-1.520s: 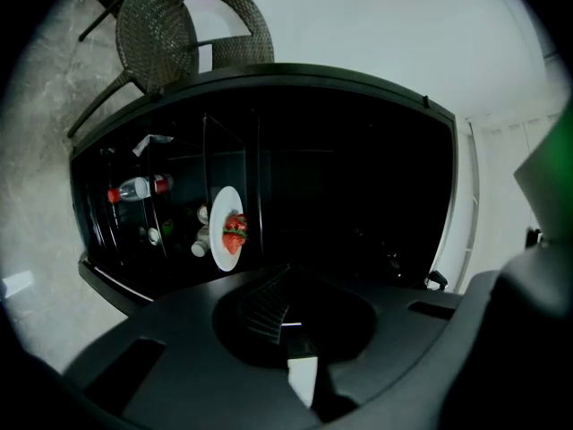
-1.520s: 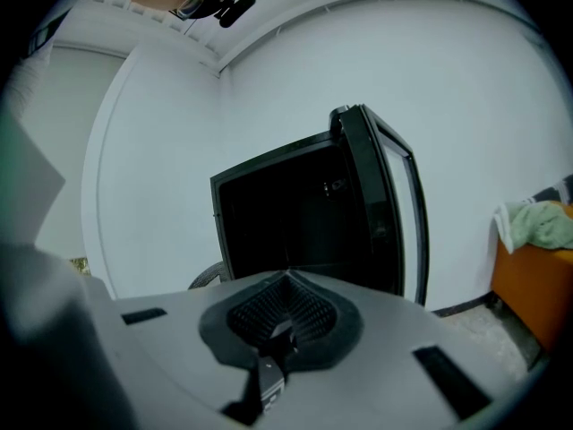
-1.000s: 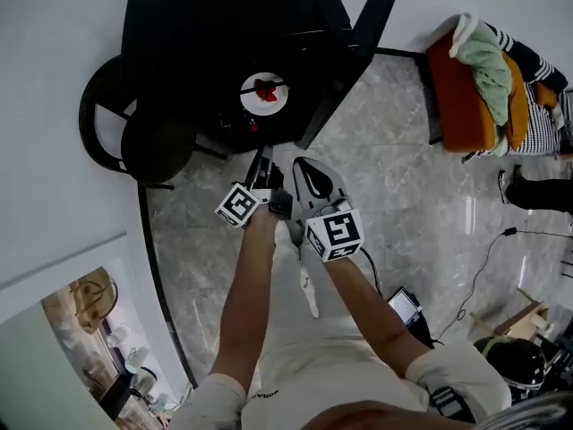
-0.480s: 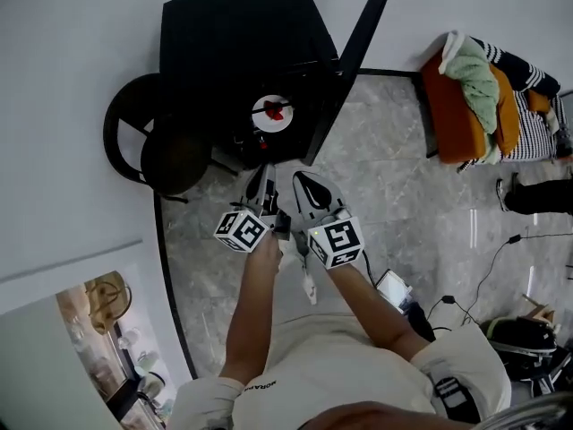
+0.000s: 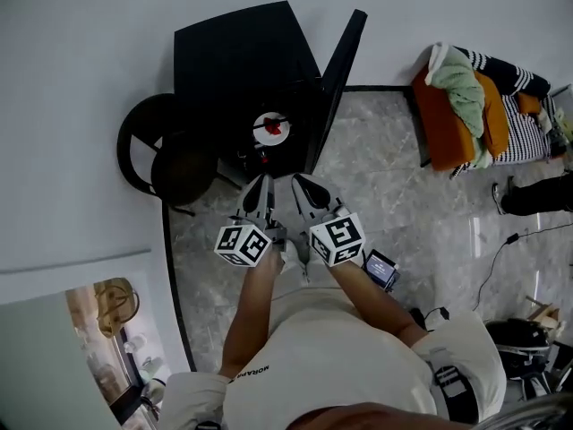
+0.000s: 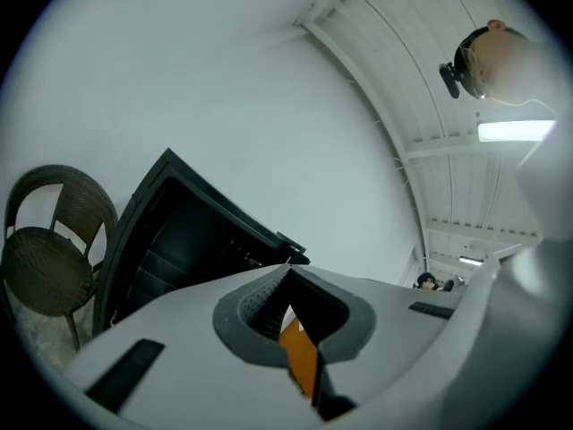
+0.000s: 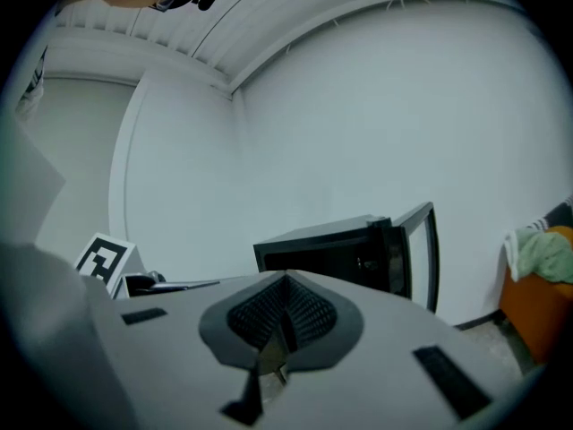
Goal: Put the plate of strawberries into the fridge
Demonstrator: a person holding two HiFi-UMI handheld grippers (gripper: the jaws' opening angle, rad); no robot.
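Currently, both tools are closed and empty: the left gripper (image 5: 259, 186) and the right gripper (image 5: 307, 186) each show jaws pressed together with nothing between them. In the head view the plate (image 5: 282, 133) of strawberries (image 5: 271, 124) sits inside the black fridge (image 5: 237, 56), at 12 o'clock from the grippers and apart from them. The fridge door (image 5: 338, 79) stands open at 1 o'clock from the plate. Placement therefore appears complete; the remaining step is judged to be closing the door.

Procedure:
1. Bring the right gripper to the door's free edge.
2. Push with the flat outer side, jaws closed.
3. Swing the door slowly so the plate does not slide.
4. Hold the left gripper clear of the opening and of the chair (image 5: 170, 159) at 9 o'clock.
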